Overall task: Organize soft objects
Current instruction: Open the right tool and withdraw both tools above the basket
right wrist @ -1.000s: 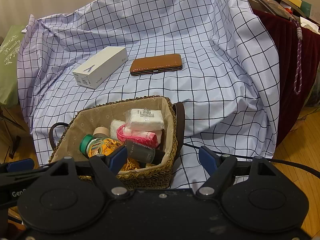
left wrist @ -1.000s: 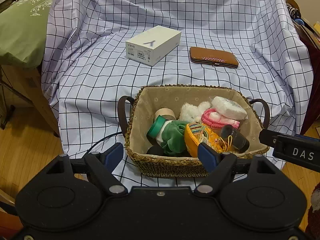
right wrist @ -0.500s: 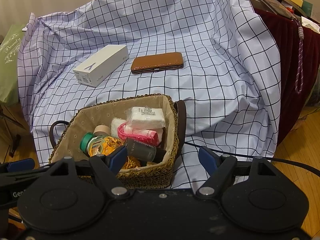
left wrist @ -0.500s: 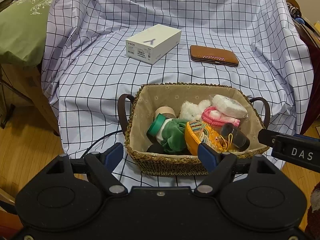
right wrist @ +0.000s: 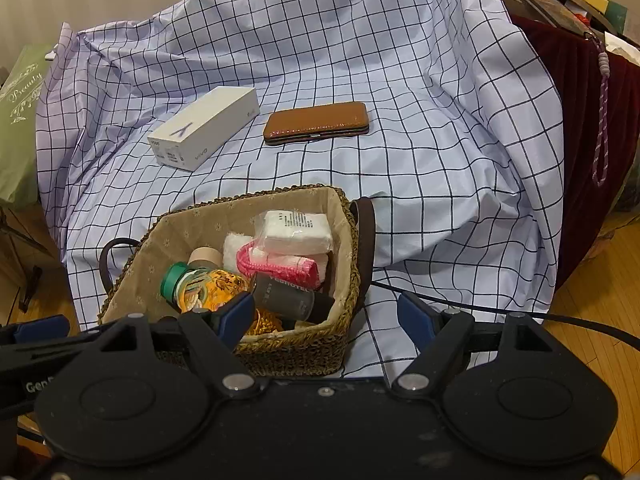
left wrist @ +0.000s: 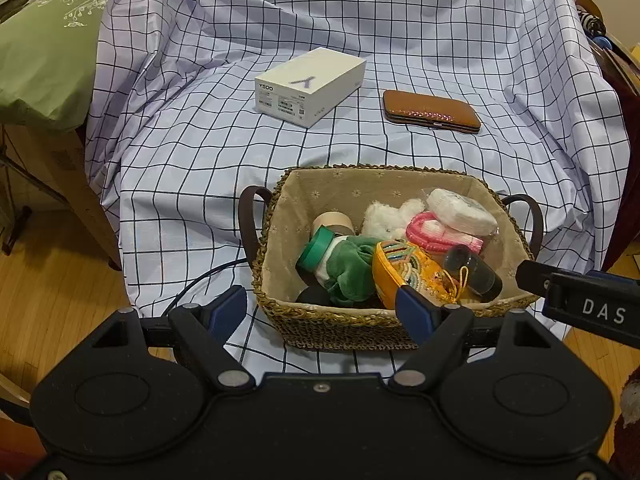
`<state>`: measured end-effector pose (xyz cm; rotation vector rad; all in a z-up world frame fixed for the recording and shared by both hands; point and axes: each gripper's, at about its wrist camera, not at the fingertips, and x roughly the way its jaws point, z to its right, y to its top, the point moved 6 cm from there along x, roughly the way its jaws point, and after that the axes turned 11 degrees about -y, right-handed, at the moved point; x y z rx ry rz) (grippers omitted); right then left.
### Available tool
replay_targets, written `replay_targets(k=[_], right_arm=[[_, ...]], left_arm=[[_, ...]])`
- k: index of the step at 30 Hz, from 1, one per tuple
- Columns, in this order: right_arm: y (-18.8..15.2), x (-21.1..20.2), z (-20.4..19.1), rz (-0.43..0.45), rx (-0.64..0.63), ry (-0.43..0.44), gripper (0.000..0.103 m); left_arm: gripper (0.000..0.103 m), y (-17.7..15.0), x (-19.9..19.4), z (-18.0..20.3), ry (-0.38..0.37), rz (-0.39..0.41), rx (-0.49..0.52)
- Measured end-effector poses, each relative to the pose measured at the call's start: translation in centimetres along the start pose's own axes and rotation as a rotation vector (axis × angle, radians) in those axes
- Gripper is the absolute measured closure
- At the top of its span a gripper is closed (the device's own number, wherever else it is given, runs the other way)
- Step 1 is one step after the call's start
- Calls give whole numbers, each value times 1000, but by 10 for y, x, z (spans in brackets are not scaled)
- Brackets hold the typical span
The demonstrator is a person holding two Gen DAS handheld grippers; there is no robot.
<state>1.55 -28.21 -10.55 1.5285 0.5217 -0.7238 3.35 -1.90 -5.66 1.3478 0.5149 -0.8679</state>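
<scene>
Nearest in the left wrist view, the left gripper [left wrist: 320, 312] hangs with its blue-tipped jaws parted about halfway and nothing between them. The right gripper [right wrist: 326, 314] stands the same way, half open and empty, its left finger over the near rim of the woven basket [left wrist: 320, 326].

The basket sits at about six o'clock on the checked cloth [left wrist: 192, 184], near its front edge. Inside, at the near side, lie a green-capped bottle [left wrist: 320, 246] partly wrapped in a green plush piece [left wrist: 348, 272], an orange beaded pouch [left wrist: 412, 272] and a dark cylinder [left wrist: 476, 268]. Further in are a white fluffy toy [left wrist: 386, 218], a pink knitted item [left wrist: 436, 236] and a white pad in clear wrap [left wrist: 460, 210]. A tan roll [left wrist: 332, 222], perhaps tape, peeks out behind the bottle.

Beyond the basket, toward eleven o'clock, rests a white phone box [left wrist: 310, 86]; just beside it at one o'clock lies a brown case [left wrist: 432, 112]. At the far left, around ten o'clock, is a green cushion [left wrist: 44, 40].
</scene>
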Motion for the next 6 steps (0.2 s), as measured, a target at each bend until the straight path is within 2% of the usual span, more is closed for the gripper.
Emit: replay_targets(k=[6], right_arm=[[-1, 0, -1, 0, 0, 0, 25]], left_arm=[[26, 1, -1, 1, -3, -1, 0]])
